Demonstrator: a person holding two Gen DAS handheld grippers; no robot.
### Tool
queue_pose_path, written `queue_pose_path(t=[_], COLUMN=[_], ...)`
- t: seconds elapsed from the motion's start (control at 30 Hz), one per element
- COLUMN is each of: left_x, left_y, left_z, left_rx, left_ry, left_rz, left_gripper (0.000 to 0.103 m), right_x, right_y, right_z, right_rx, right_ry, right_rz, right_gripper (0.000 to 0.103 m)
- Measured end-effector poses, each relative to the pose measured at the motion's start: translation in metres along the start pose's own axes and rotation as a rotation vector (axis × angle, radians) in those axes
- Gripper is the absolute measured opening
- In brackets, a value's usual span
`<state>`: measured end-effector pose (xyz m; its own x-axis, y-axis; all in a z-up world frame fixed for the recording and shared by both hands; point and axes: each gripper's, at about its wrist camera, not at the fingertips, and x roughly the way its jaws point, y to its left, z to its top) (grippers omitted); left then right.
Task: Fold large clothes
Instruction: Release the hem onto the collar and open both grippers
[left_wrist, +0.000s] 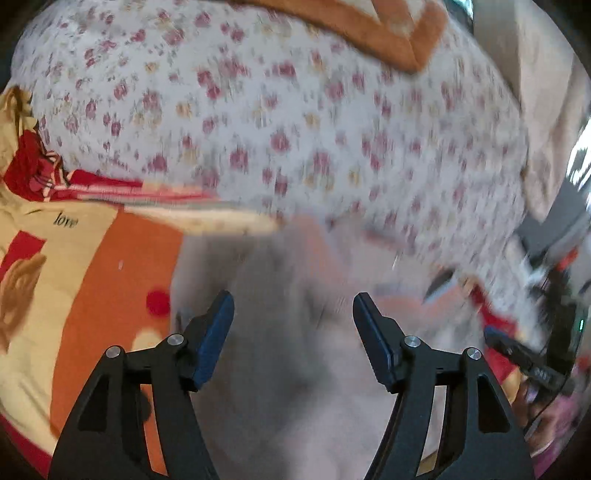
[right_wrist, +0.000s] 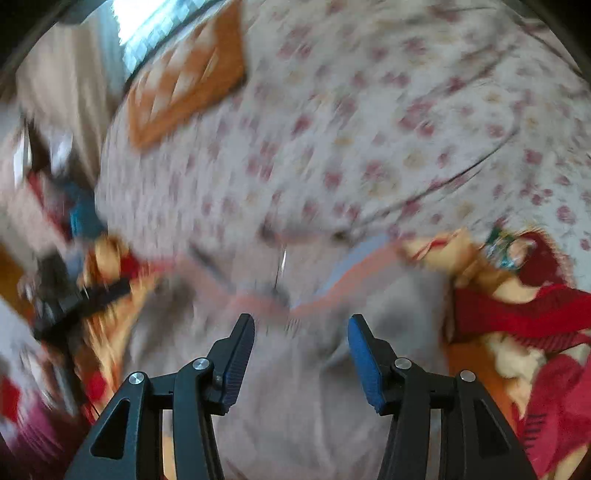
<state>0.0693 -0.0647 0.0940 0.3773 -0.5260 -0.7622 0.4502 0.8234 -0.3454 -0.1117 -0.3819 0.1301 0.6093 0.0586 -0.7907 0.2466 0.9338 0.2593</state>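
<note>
**Both jaws open over the grey garment**

We think the grey garment (left_wrist: 280, 369) may slide or crease on the bed's floral sheet (left_wrist: 295, 129), because nothing holds it and both views are blurred. It lies under both tools. The left gripper (left_wrist: 293, 306) has its jaws wide apart, empty. The right gripper (right_wrist: 301, 328) stands less wide, also gripping nothing.

Motion blur smears the grey garment (left_wrist: 280, 332), so its folds and pink trim cannot be read. Beyond it the floral bedsheet (left_wrist: 295, 129) blurs too. The dark device (right_wrist: 62, 295) left of the garment is unidentifiable; the frame edge cuts it off.
</note>
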Motion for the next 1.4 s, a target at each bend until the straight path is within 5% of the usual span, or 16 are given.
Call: queue_pose_path(t=[0.1,0.27,0.43,0.57,0.7,0.8,0.83,1.07,1.27,1.4], left_x=[0.038,0.066,0.054,0.044,0.044,0.049,0.05,0.061,0.06,0.058], left_y=[0.0,0.002,0.017,0.016,0.014,0.015,0.017,0.032,0.026,0.025], left_z=[-0.027,-0.018,-0.005,-0.017,-0.032,-0.038,-0.038,-0.031,-0.036,-0.039], left_rx=[0.043,0.06,-0.045,-0.009,0.018,0.066,0.074,0.001,0.037,0.051], left_ry=[0.082,0.031,0.032,0.015,-0.007,-0.021,-0.023,0.017,0.003,-0.007], left_rz=[0.117,0.241,0.205,0.219,0.243,0.254,0.247,0.192,0.225,0.235], left_gripper=[0.067,0.067,0.067,0.067,0.067,0.067,0.068,0.075,0.075,0.075], right_x=[0.053,0.113,0.096,0.063,0.092,0.133,0.142,0.16,0.096,0.05], right_y=[0.002,-0.027,-0.047,-0.012,0.029,0.049,0.049,0.027,0.025,0.019], right_z=[-0.018,0.006,0.02,0.005,0.0,0.001,0.005,0.019,0.001,-0.035], right_rx=[-0.046,-0.023,0.147,0.088,-0.027,-0.127,-0.133,-0.052,0.01,-0.064], right_ry=[0.117,0.047,0.037,0.031,0.1,0.136,0.121,0.028,0.016,-0.009], right_rz=[-0.117,-0.406,-0.338,-0.173,-0.075,-0.221,-0.26,-0.302,-0.195,-0.267], right_gripper=[0.05,0.05,0.05,0.064,0.068,0.03,0.028,0.028,0.047,0.064])
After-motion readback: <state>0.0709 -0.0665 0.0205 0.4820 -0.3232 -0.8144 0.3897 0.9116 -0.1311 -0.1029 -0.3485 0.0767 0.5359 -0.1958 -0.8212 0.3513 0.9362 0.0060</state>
